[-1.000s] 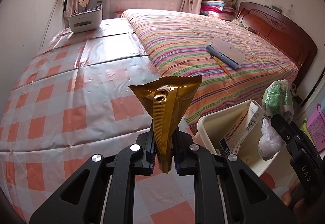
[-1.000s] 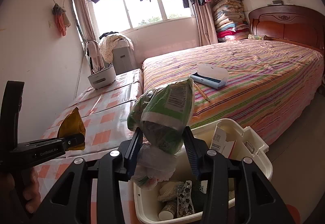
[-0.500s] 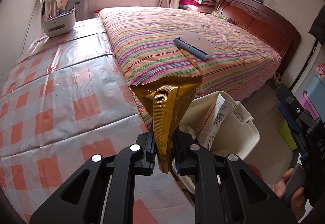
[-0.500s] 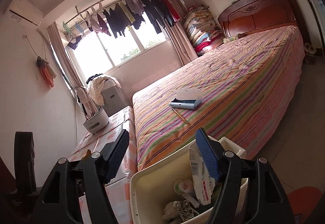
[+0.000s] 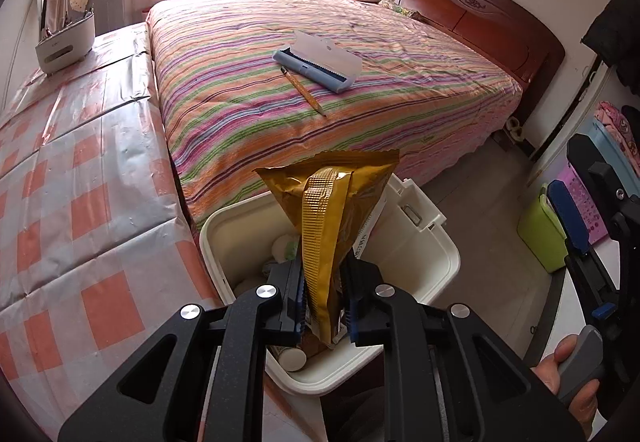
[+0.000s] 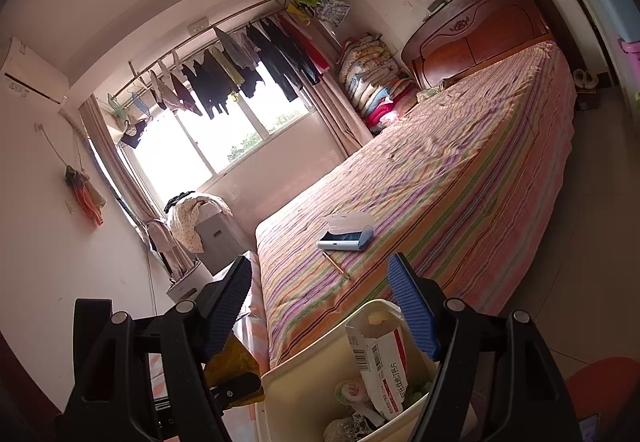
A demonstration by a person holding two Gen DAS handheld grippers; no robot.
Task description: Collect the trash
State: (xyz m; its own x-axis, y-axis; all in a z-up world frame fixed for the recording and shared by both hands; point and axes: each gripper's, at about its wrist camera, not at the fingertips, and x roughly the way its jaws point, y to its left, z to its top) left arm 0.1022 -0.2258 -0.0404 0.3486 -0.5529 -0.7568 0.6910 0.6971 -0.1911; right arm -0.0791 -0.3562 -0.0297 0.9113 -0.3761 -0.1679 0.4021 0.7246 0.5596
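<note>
While its fingers pinch the lower end of a gold wrapper (image 5: 332,226), the left tool (image 5: 324,308) hangs over the cream bin (image 5: 432,242), which already contains a white carton (image 6: 380,366) and other scraps. The right tool (image 6: 320,306) has its blue pads spread wide with nothing between them. The bin stands between the checked worktop (image 5: 80,201) and the striped bed (image 5: 320,81).
</note>
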